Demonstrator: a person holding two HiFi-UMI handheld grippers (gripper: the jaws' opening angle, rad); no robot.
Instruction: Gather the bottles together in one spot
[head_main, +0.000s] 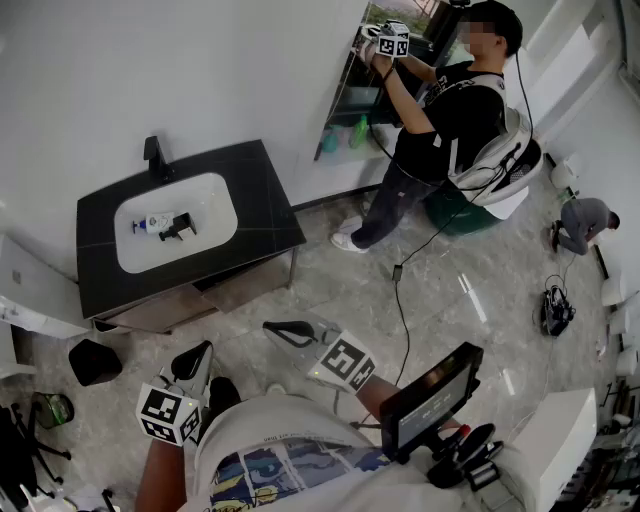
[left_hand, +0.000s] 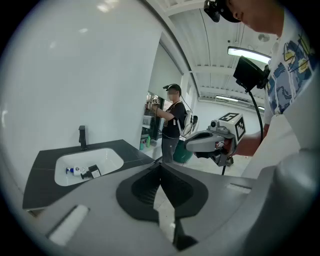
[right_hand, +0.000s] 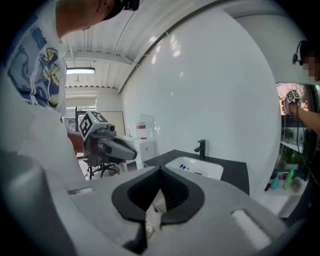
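Observation:
Two bottles lie side by side in the white sink basin (head_main: 205, 225) of a black counter: a white bottle (head_main: 152, 224) with a blue cap and a black bottle (head_main: 180, 227). The left gripper view shows the same white bottle (left_hand: 74, 171) and black bottle (left_hand: 92, 172). My left gripper (head_main: 195, 355) and right gripper (head_main: 275, 328) hang over the floor in front of the counter, well short of the sink. Both point toward it with nothing held. The left gripper (left_hand: 160, 165) and the right gripper (right_hand: 160, 170) have their jaws closed tip to tip.
A black faucet (head_main: 155, 157) stands behind the basin. A second person (head_main: 440, 120) with grippers stands at a shelf unit holding green bottles (head_main: 345, 134). Someone else crouches at the far right (head_main: 585, 222). A black bin (head_main: 93, 362) sits left of the counter, and cables trail over the floor.

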